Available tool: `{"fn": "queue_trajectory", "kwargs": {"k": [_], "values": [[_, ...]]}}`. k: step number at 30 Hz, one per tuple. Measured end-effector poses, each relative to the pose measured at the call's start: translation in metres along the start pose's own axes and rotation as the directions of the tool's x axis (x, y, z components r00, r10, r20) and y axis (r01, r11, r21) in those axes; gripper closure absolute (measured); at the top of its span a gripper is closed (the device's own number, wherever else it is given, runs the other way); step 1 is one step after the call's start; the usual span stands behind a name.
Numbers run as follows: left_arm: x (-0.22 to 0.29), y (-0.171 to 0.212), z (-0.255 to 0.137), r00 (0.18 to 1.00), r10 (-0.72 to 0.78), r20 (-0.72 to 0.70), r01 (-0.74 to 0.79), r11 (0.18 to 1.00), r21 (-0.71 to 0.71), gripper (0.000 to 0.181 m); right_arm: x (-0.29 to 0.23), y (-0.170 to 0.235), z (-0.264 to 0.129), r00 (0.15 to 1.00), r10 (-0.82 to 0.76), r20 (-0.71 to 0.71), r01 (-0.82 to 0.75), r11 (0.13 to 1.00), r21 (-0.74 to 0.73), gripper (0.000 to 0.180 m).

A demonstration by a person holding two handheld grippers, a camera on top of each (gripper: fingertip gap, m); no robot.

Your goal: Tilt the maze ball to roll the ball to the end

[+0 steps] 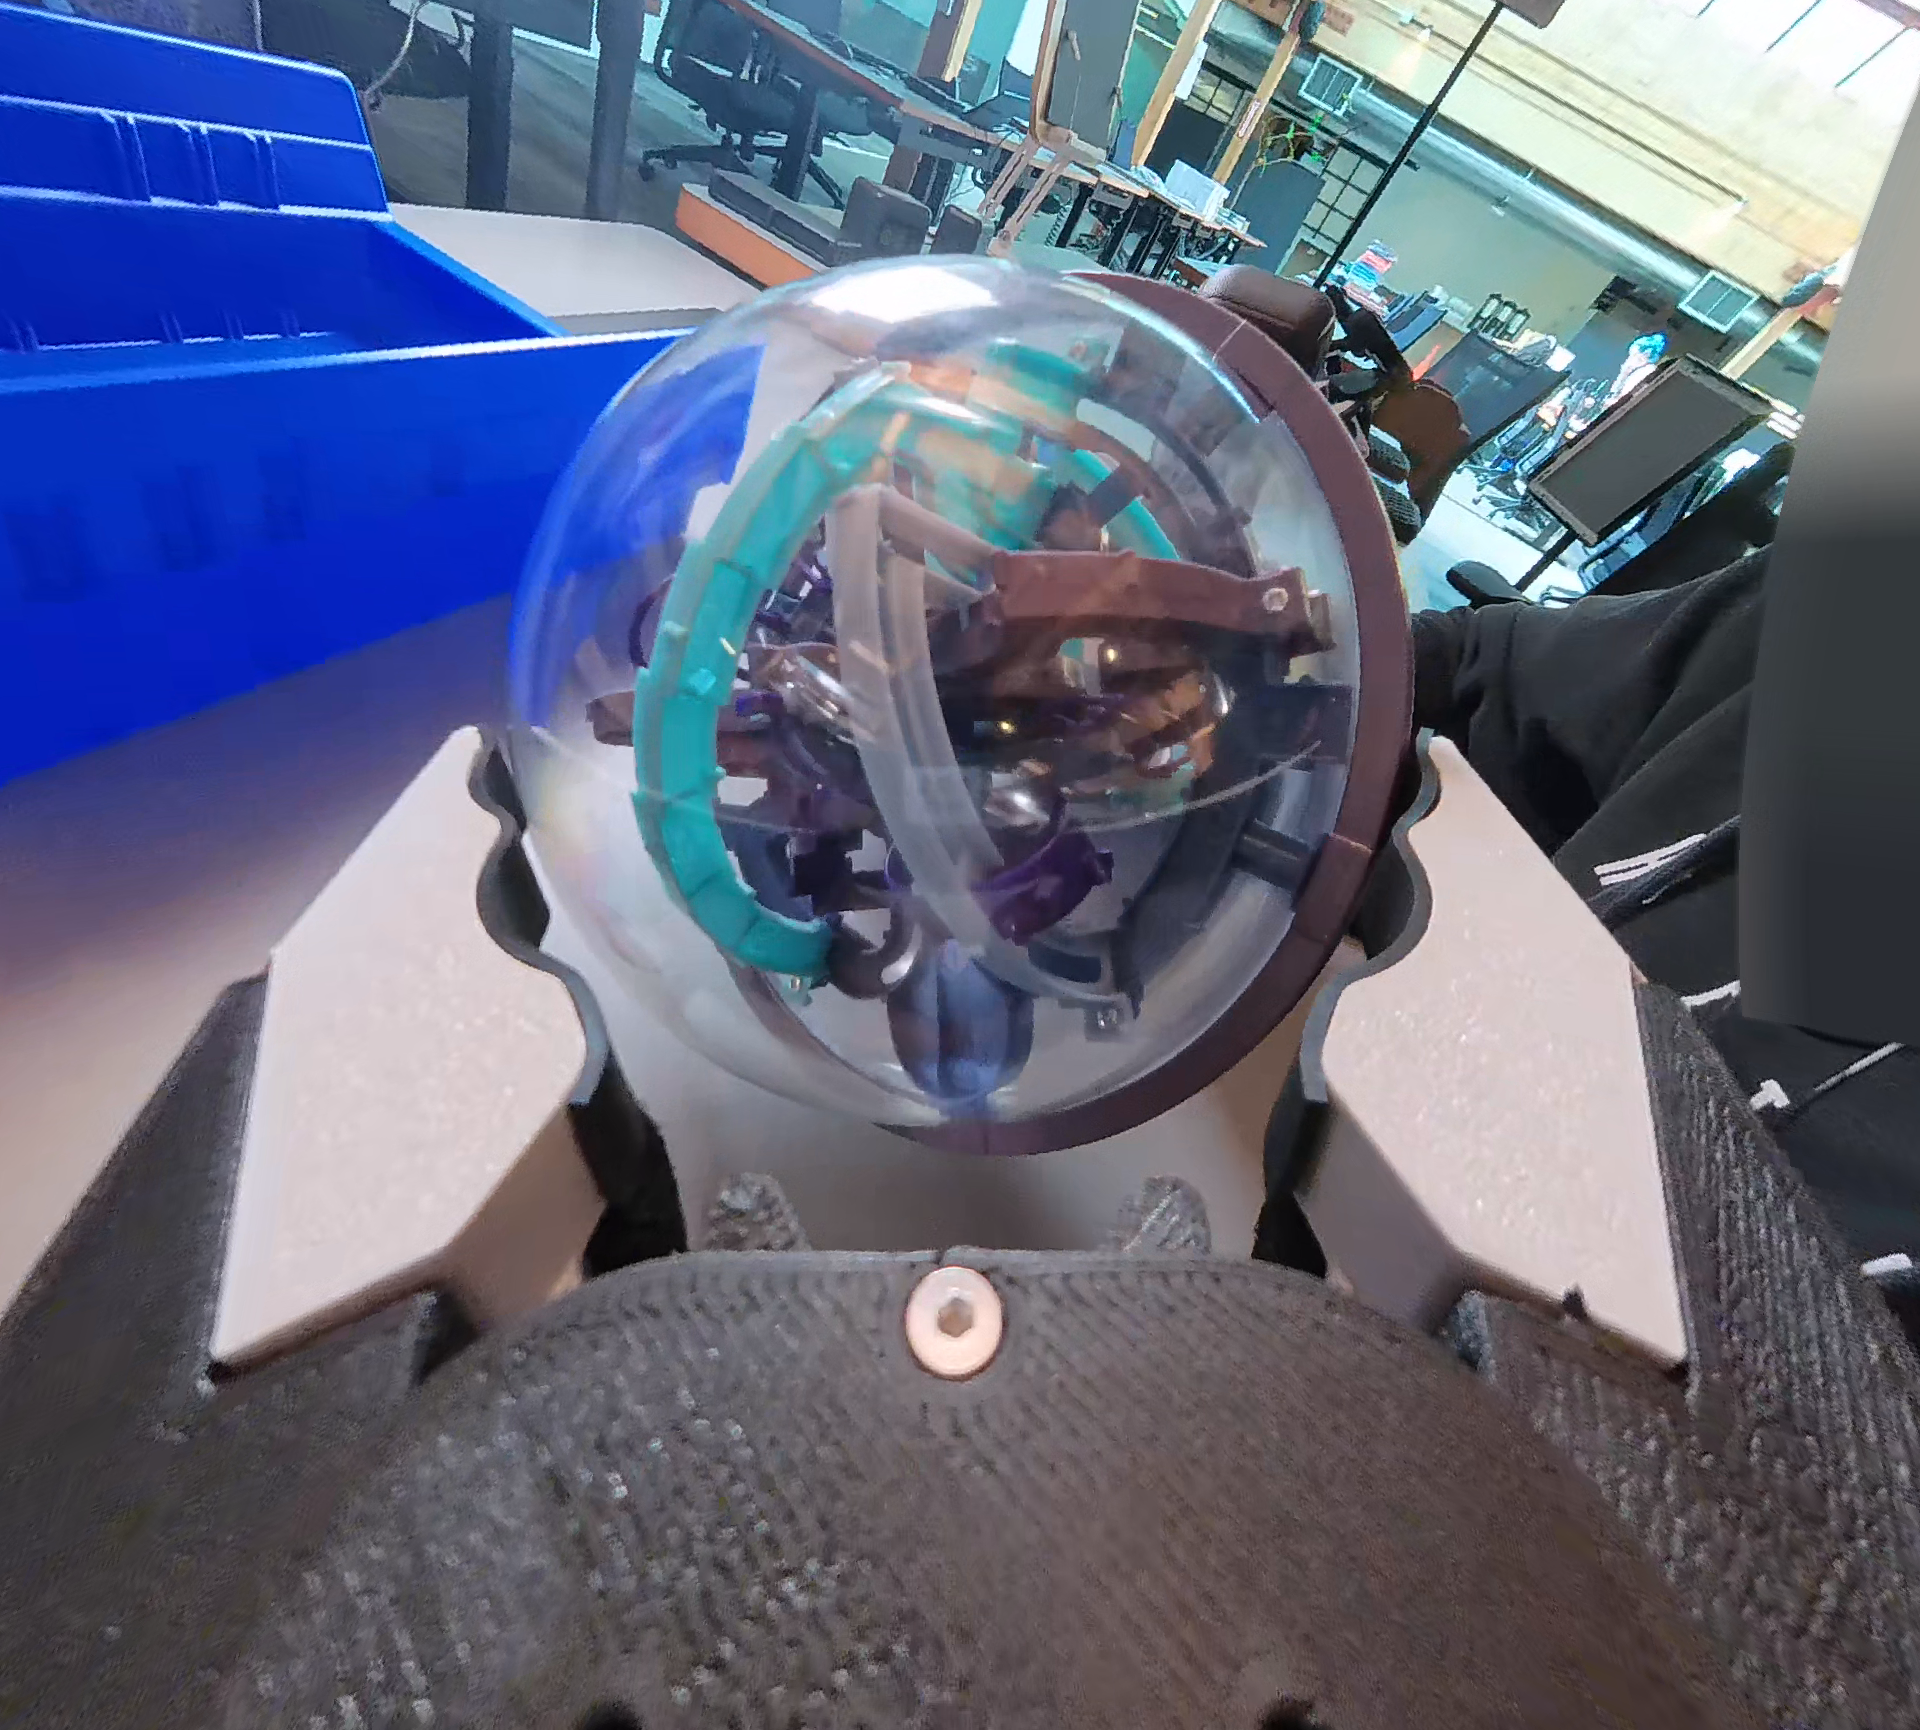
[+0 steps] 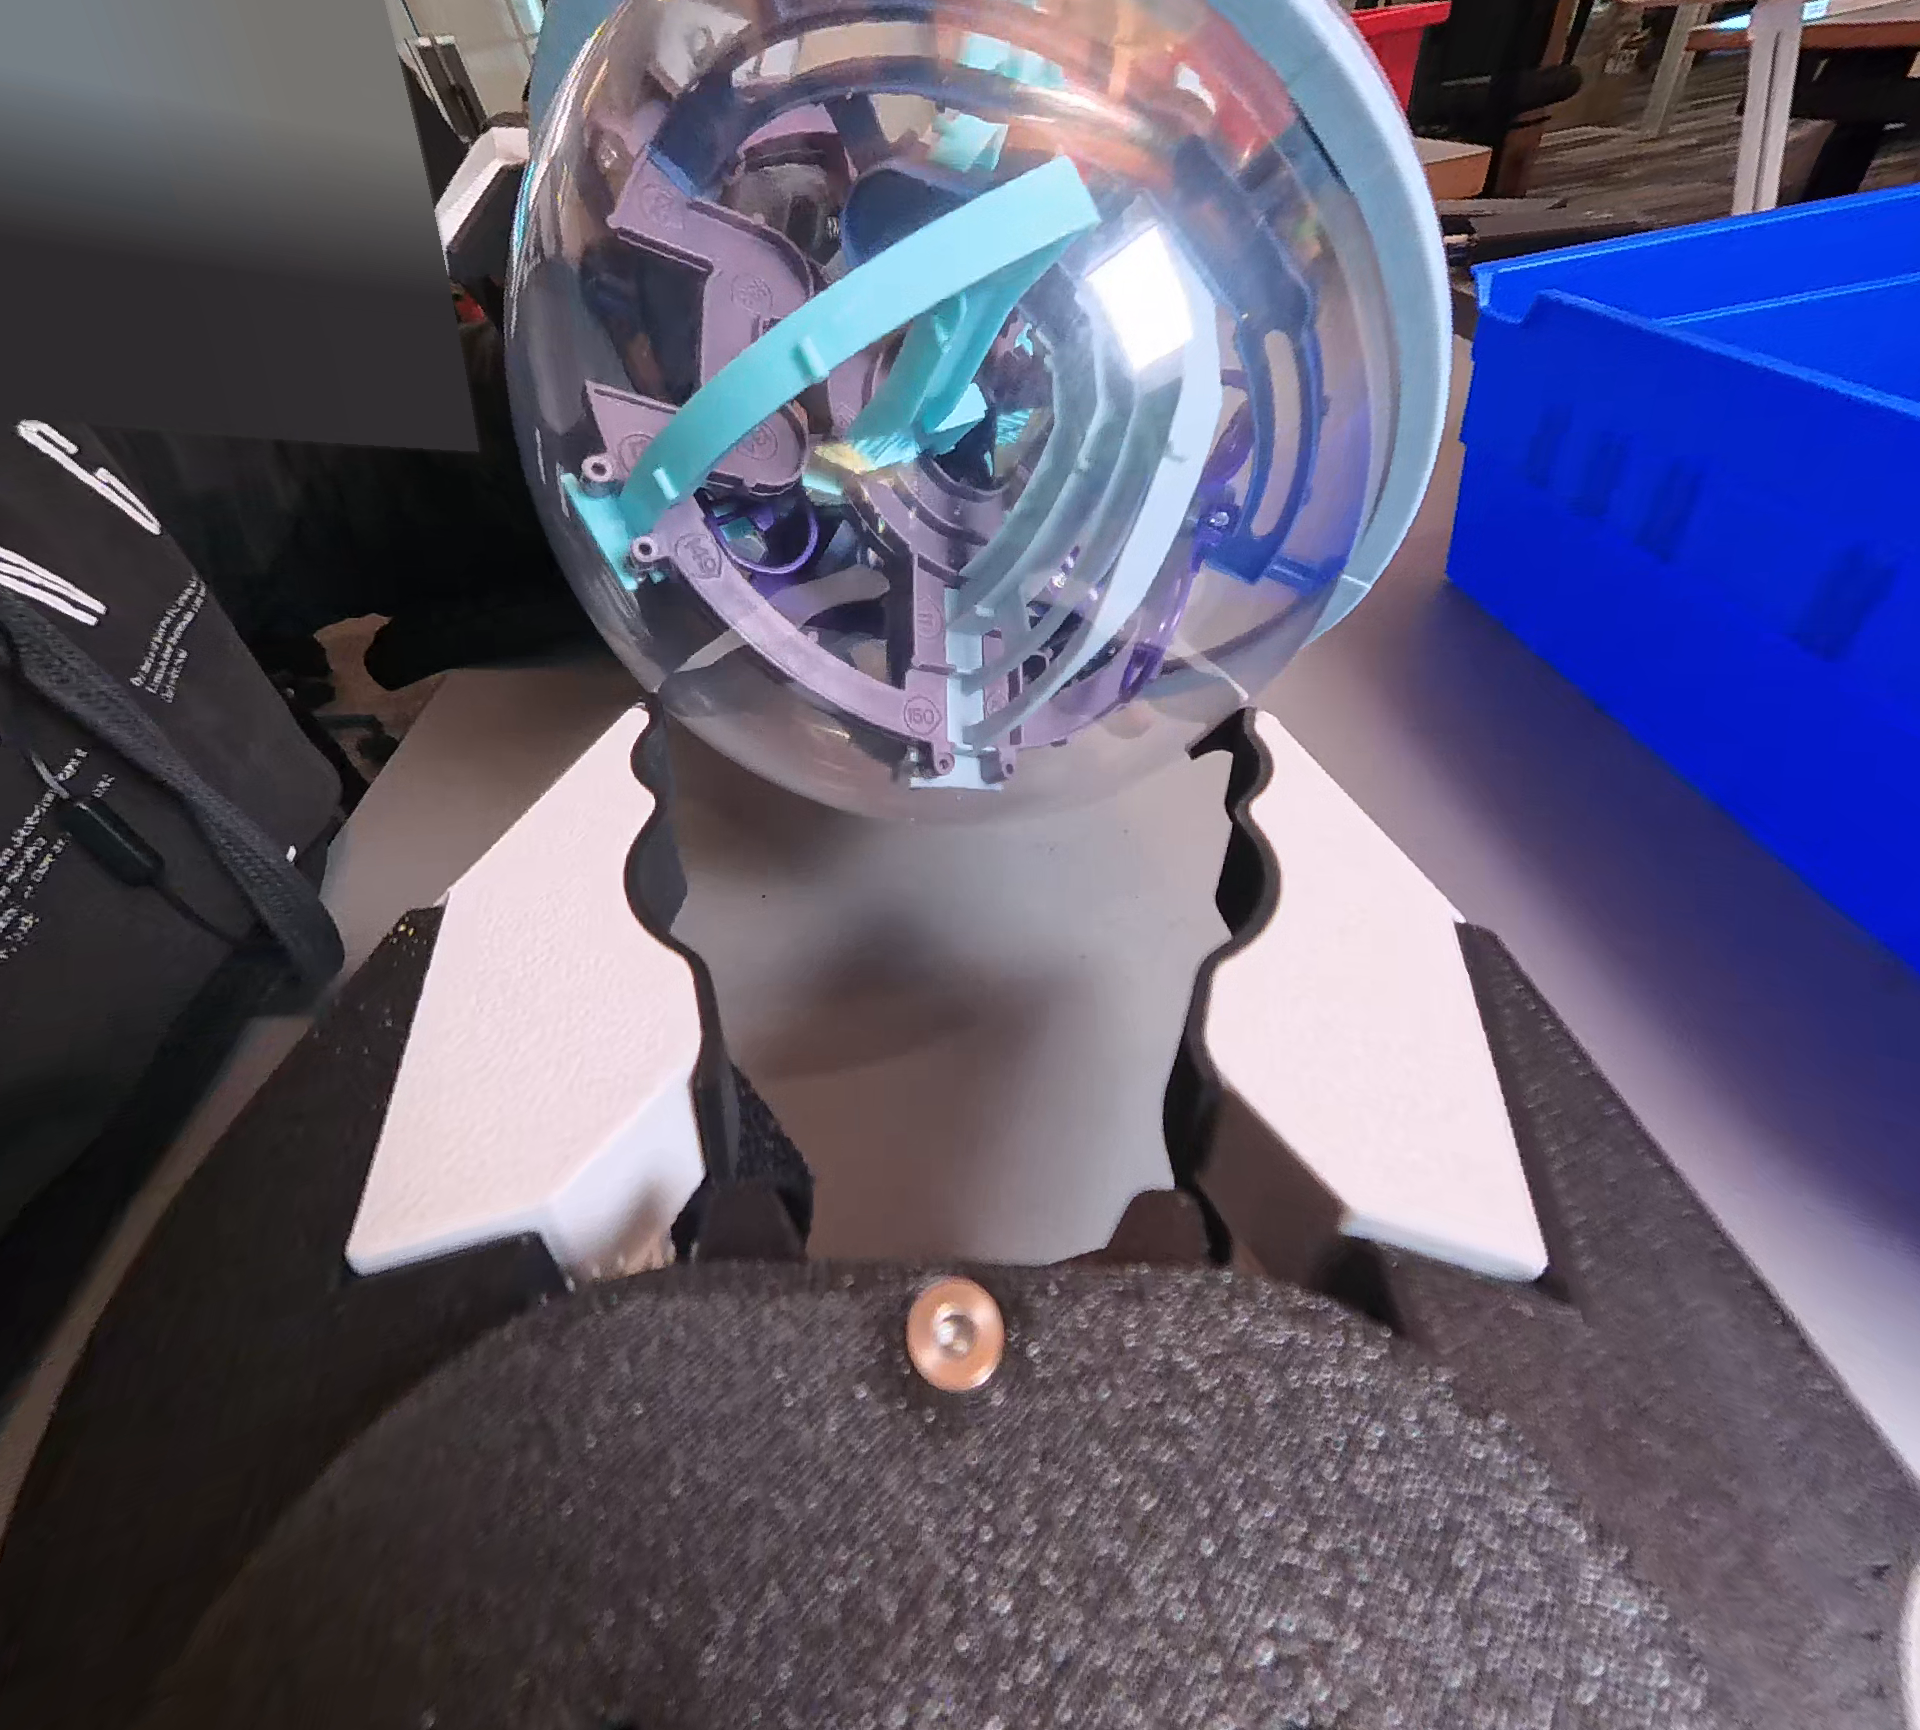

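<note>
A grey table [image 2: 1507, 849] carries a blue plastic bin [image 2: 1704, 475] at the far side. Above the table, the clear maze ball [image 1: 956, 704] is clamped between both tools: the left gripper [image 1: 951, 859] pinches one hemisphere, the right gripper [image 2: 940, 797] the opposite one. Teal and purple tracks fill it; the small ball inside cannot be made out.

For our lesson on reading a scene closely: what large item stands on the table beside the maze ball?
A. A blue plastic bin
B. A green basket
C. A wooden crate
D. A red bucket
A: a blue plastic bin stands on the table next to the maze ball, and the right wrist view shows it too.
</note>
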State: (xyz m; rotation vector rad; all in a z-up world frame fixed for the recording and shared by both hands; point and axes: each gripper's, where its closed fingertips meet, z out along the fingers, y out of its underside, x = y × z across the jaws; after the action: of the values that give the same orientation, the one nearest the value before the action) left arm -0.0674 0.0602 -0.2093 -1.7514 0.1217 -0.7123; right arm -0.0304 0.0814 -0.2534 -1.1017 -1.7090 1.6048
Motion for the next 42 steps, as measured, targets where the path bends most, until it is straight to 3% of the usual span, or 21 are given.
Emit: {"fn": "queue_trajectory", "kwargs": {"k": [8,15,24,35,42], "values": [[-0.004,0.003,0.000,0.998,-0.064,-0.022,0.064,0.998,0.002,0.022,0.002,-0.003,-0.001,0.999,0.041,0.003,-0.041,0.999,0.018,0.075],[-0.011,0.024,-0.007,0.971,-0.149,-0.187,0.139,0.988,-0.064,0.023,0.002,-0.011,-0.005,0.999,0.043,-0.002,-0.042,0.997,0.061,0.083],[-0.016,0.046,-0.019,0.957,-0.004,-0.290,-0.041,0.988,-0.150,0.023,-0.008,0.001,-0.001,1.000,0.011,0.020,-0.011,1.000,0.002,0.092],[-0.005,0.050,-0.040,0.889,0.082,-0.450,-0.156,0.979,-0.129,0.026,-0.041,0.012,-0.007,0.985,-0.069,0.160,0.078,0.996,-0.049,0.110],[0.001,0.047,-0.039,0.856,0.053,-0.514,-0.142,0.981,-0.135,0.029,-0.015,0.009,-0.014,0.989,-0.118,0.087,0.123,0.991,-0.048,0.111]]}}
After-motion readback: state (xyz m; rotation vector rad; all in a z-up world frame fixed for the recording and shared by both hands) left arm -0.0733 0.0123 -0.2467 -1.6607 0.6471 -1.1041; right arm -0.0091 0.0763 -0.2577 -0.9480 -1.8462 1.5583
